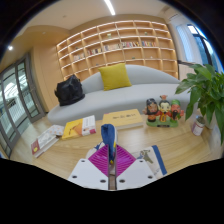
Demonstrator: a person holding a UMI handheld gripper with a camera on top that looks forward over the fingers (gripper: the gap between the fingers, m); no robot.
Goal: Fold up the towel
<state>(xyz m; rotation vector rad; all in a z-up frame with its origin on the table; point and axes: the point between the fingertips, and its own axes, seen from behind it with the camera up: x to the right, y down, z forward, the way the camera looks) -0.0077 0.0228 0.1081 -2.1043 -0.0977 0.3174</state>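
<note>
My gripper (111,160) is shut, its magenta pads (97,160) pressed together on a narrow bunch of blue towel (109,140). The towel stands up between the fingertips as a thin vertical strip. Only this pinched part shows; the rest of the towel is hidden below the fingers. The gripper is held above the wooden table (60,155) and looks level across the room.
On the table beyond the fingers are a wooden box (124,118), books and magazines (78,127) to the left, and dolls (163,110) with a potted plant (205,92) to the right. Behind stand a grey sofa (140,90) with a yellow cushion (115,76), a black bag (69,91) and bookshelves (115,45).
</note>
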